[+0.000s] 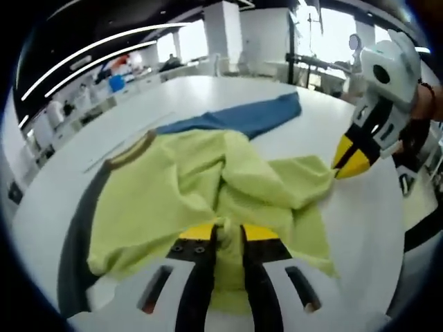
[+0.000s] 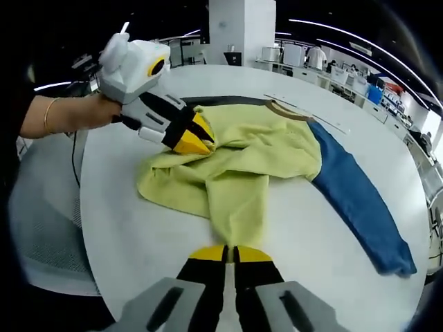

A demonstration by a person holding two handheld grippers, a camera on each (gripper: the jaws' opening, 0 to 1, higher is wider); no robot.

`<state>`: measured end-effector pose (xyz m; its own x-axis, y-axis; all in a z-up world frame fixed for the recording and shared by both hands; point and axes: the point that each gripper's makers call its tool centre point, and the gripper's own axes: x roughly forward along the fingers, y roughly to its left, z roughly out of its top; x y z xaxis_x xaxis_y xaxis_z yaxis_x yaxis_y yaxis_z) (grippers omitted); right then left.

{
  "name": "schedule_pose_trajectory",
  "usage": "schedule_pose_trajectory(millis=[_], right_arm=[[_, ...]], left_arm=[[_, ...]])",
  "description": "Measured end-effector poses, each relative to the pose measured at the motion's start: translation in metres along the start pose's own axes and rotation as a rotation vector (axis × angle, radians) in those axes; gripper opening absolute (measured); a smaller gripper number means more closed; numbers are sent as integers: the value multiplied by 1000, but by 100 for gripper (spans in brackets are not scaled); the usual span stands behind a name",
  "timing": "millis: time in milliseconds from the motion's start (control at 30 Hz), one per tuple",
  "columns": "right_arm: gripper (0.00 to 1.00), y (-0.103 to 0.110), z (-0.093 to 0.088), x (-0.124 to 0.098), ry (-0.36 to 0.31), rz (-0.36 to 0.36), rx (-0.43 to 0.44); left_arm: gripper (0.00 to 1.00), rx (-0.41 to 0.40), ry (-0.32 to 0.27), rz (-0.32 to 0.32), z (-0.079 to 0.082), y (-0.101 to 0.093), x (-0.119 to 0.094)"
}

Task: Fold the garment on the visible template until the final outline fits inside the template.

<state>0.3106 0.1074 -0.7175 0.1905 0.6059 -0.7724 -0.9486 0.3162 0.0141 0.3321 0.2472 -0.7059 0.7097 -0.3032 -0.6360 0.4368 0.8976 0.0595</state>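
Both grippers are pinching the garment (image 2: pixel 235 166) on the white table (image 2: pixel 138 235): I'm clamping my left gripper (image 1: pixel 228 230) on a bunched yellow fold and my right gripper (image 2: pixel 230 252) on the hem, presumably to drag it toward the dark template (image 1: pixel 73 235) beneath.

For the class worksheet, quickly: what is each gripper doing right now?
Left gripper: shut on the yellow shirt.
Right gripper: shut on the shirt's edge.

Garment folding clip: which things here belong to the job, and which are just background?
Job: garment, yellow-green with a blue sleeve; dark template under it; left gripper, shut on the garment; right gripper, shut on its edge.

Background: white table; mesh chair; office desks.
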Motion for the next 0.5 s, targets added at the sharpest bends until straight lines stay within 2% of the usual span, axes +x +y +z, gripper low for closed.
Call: schedule_pose_trajectory(millis=[167, 367, 500], right_arm=[[0, -1, 0, 0, -3, -3, 6], [0, 0, 0, 0, -4, -4, 6], [0, -1, 0, 0, -1, -6, 11]], left_arm=[[14, -23, -10, -23, 0, 0, -17], [14, 63, 12, -12, -2, 6, -30], [15, 68, 25, -15, -3, 12, -28]])
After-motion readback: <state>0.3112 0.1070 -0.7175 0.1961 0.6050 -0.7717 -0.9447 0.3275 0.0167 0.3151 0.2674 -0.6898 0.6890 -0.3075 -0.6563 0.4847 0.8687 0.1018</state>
